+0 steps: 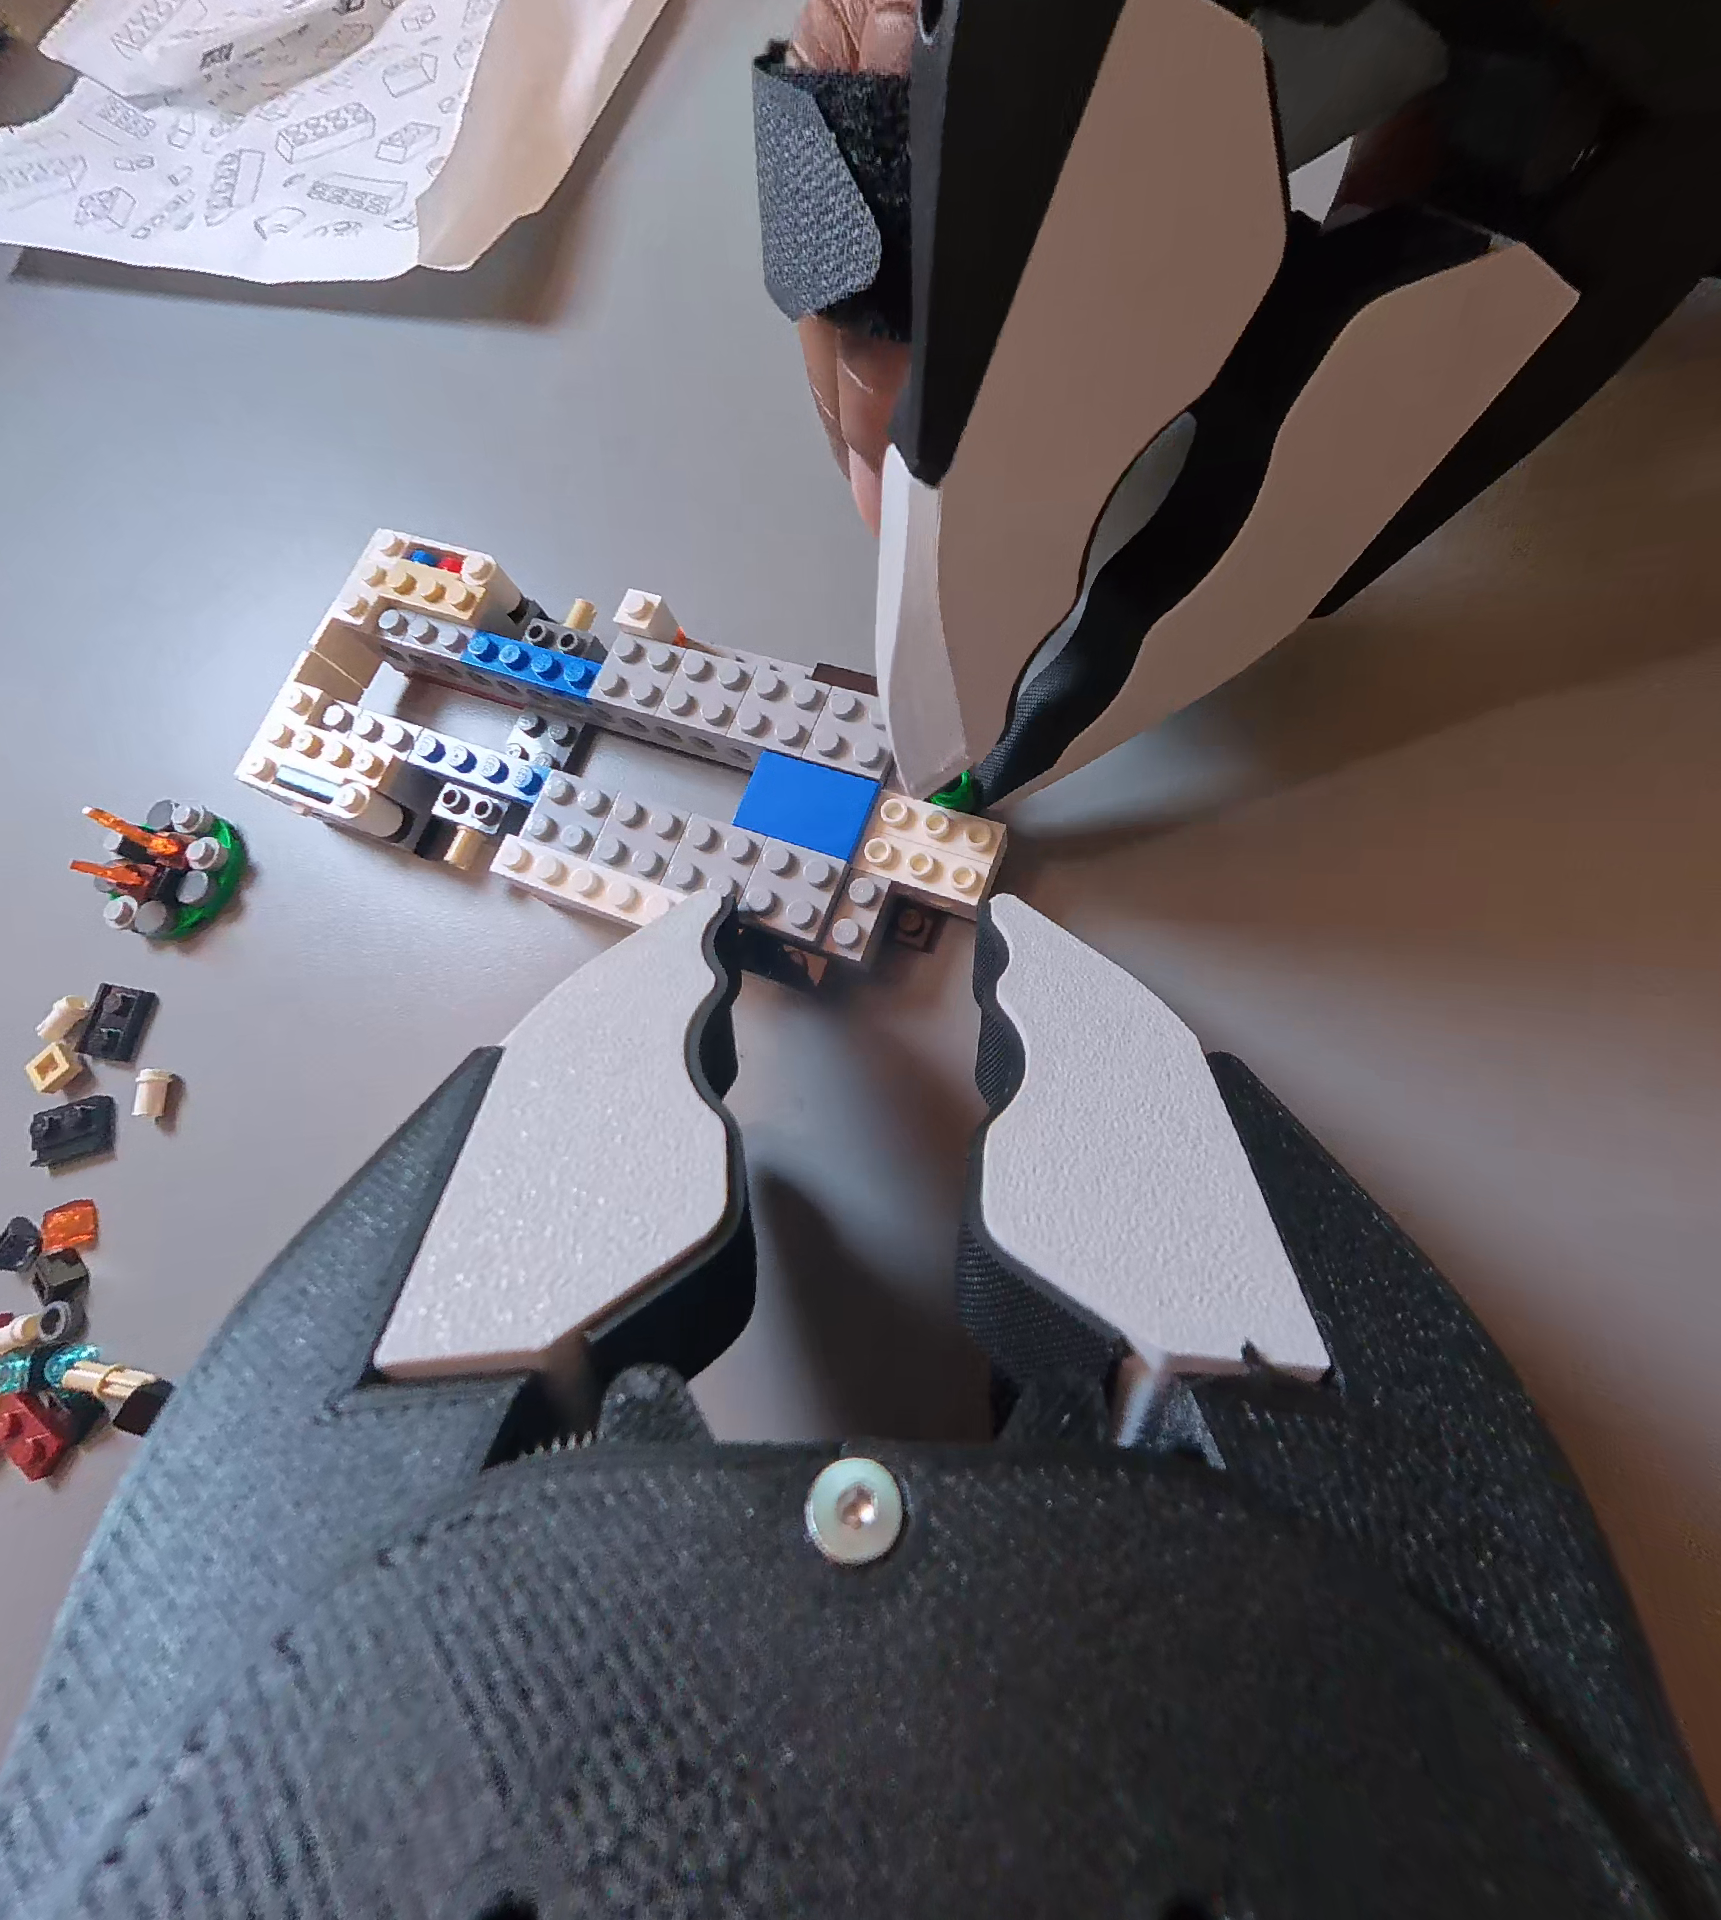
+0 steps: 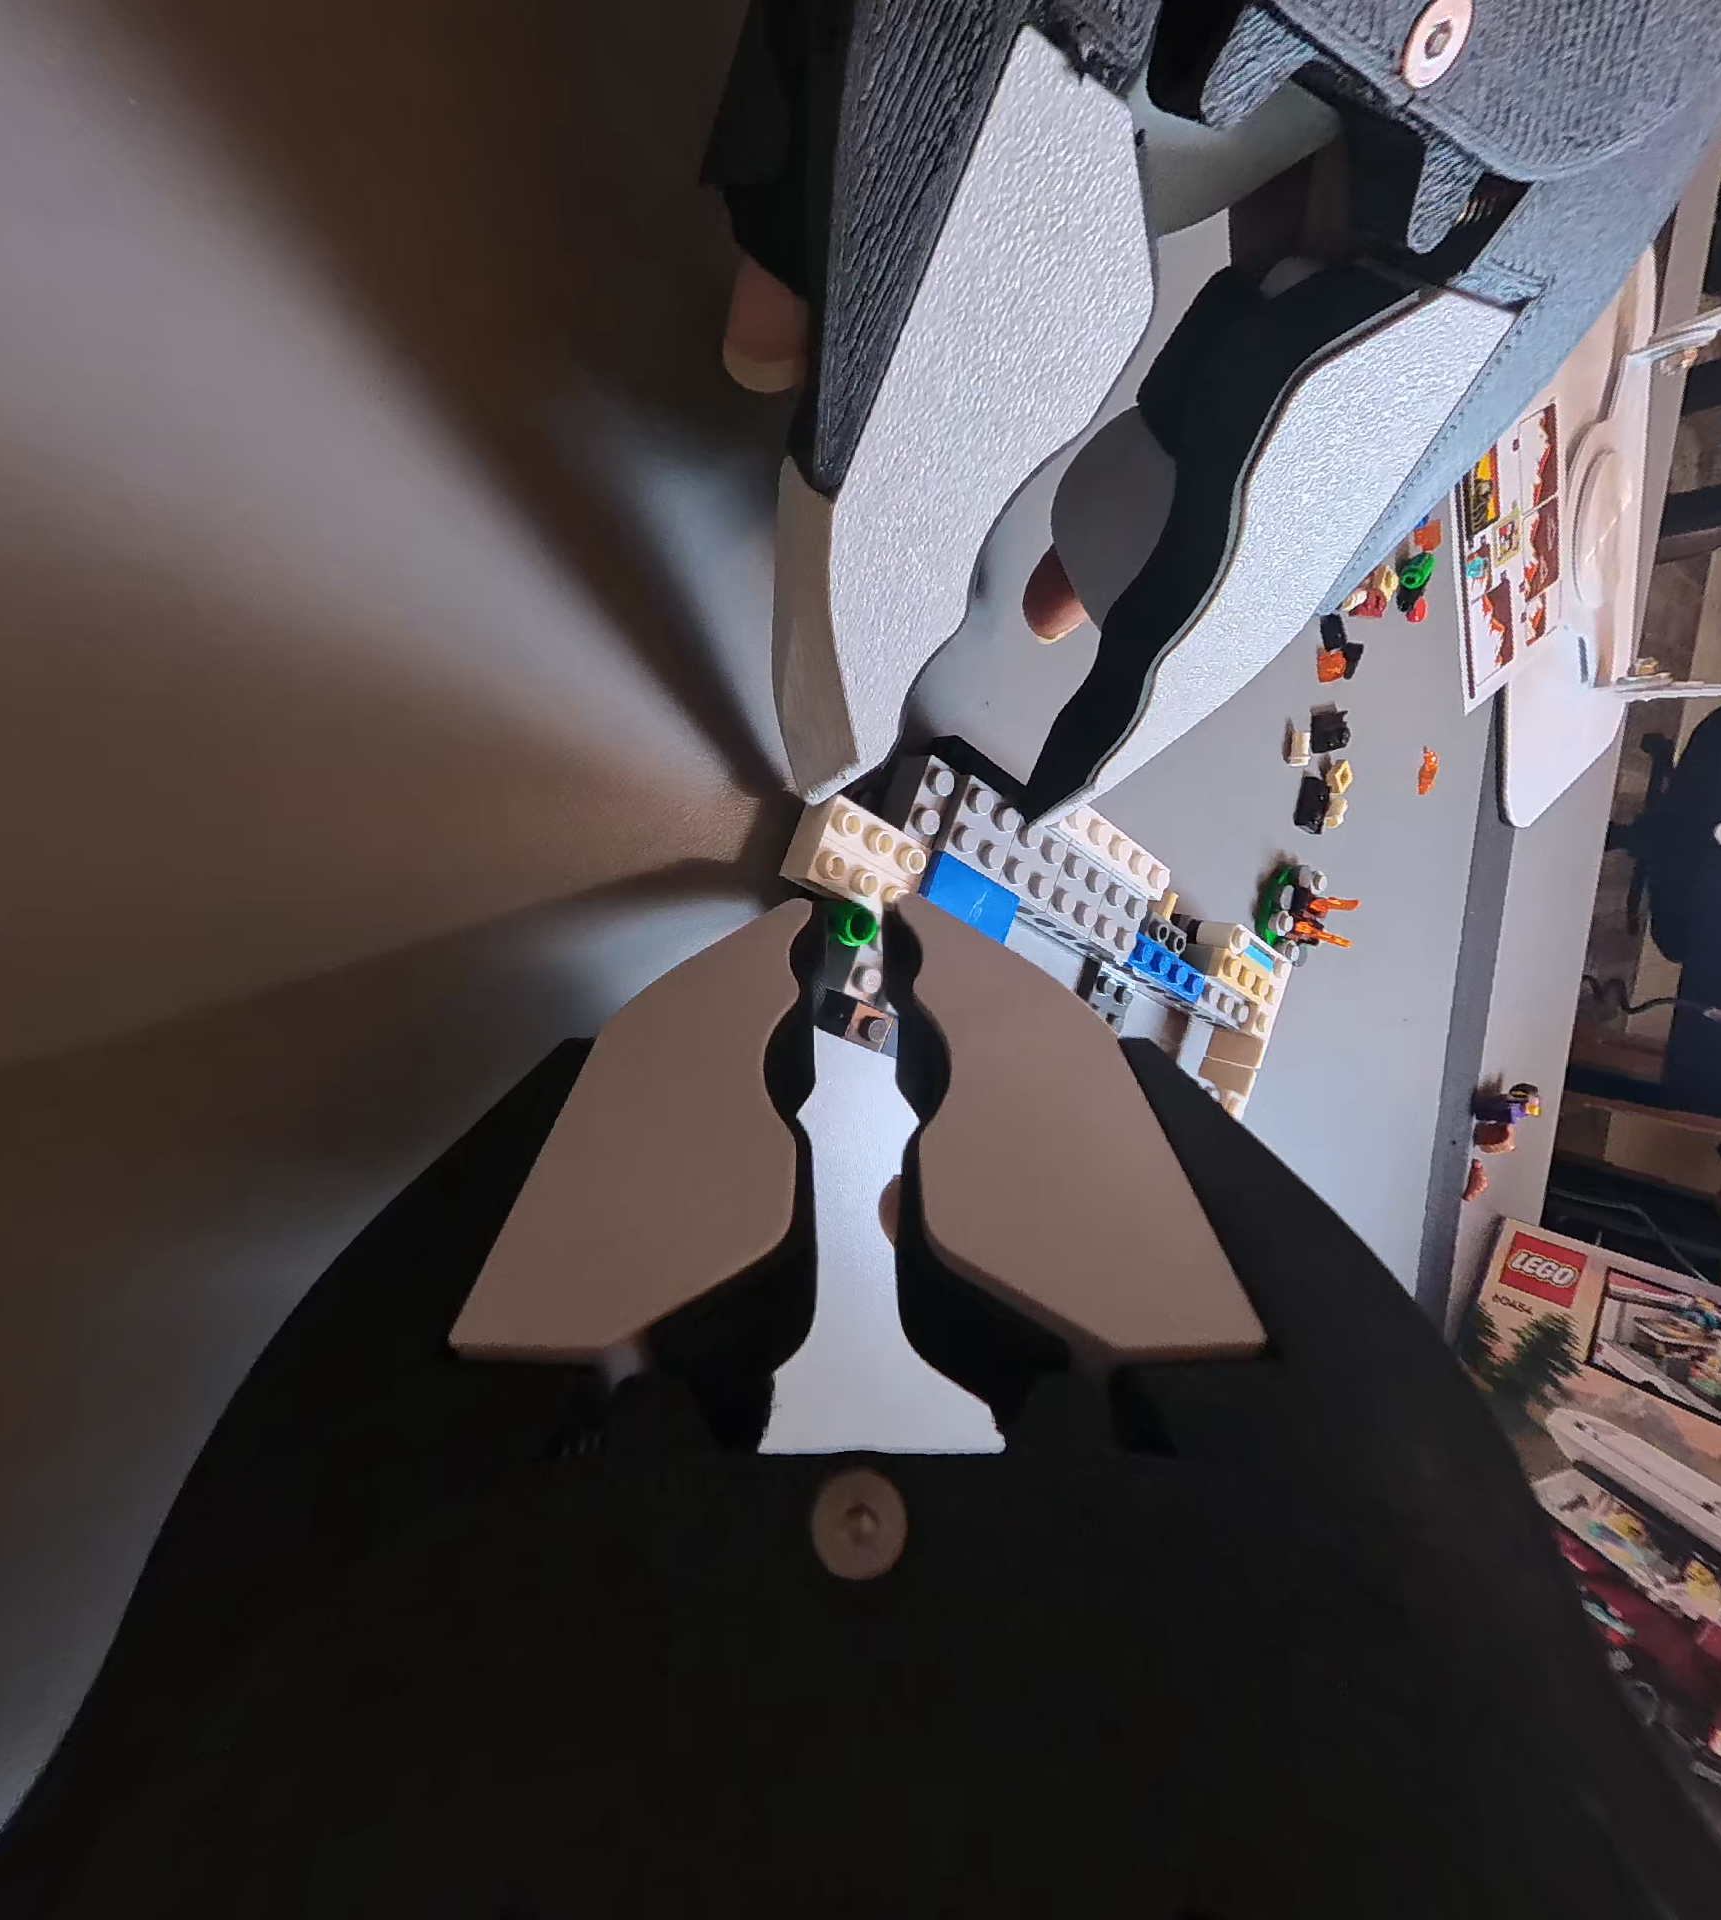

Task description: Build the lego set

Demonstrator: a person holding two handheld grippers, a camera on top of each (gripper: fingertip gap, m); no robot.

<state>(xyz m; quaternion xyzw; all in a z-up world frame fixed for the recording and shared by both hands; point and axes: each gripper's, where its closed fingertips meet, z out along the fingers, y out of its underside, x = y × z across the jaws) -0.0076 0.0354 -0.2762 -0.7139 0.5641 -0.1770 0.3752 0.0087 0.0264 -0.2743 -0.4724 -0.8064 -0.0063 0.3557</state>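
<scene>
A flat brick build of grey, cream and blue bricks lies on the grey table. My left gripper grips its near end: one fingertip sits on a grey brick, the other is beside the cream brick. The right wrist view shows the left gripper from the far side. My right gripper is shut on a small green round piece, held at the build's edge next to the cream brick. The green piece also shows in the left wrist view, between the right gripper's tips.
A small green round assembly with orange flame pieces and several loose small pieces lie left of the build. A printed paper bag lies at the back. A set box, a booklet and a white tray show at right. Left and right tips are no more than a few centimetres apart.
</scene>
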